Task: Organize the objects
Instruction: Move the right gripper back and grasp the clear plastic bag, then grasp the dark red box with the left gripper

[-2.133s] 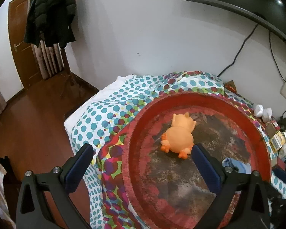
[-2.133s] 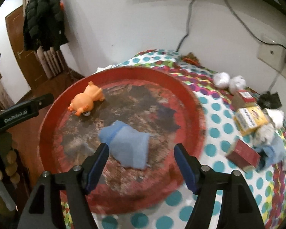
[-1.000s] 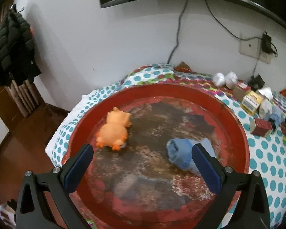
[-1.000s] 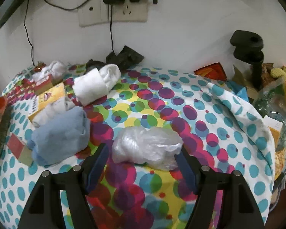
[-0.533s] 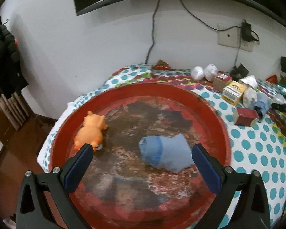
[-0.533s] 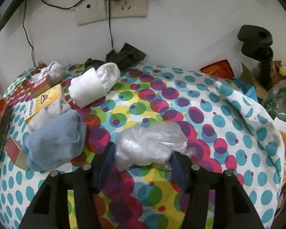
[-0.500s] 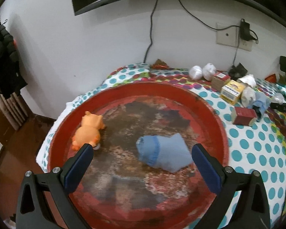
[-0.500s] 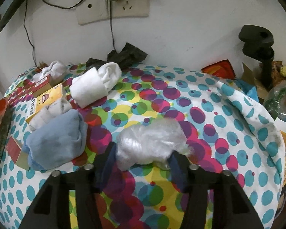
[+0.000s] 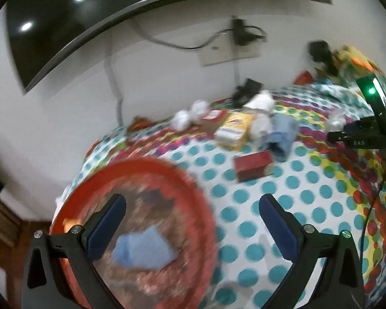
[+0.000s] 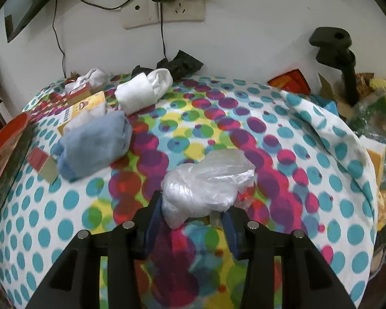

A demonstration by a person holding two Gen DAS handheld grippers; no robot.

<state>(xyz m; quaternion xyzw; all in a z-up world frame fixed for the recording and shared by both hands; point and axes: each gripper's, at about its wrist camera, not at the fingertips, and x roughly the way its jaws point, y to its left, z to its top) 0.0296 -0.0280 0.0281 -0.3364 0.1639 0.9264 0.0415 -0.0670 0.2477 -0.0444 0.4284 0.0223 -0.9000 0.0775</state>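
Jaws closing around plastic bag (image 10: pixel 208 177)

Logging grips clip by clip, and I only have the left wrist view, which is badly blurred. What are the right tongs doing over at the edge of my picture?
Observer: The right tongs are closing, with a crumpled clear plastic bag between them and both pads against its sides.
Operator: Is anything else caught in that grip?
Observer: No. The nearest thing, a blue sock, lies apart from the bag, to its left on the spotted tablecloth.
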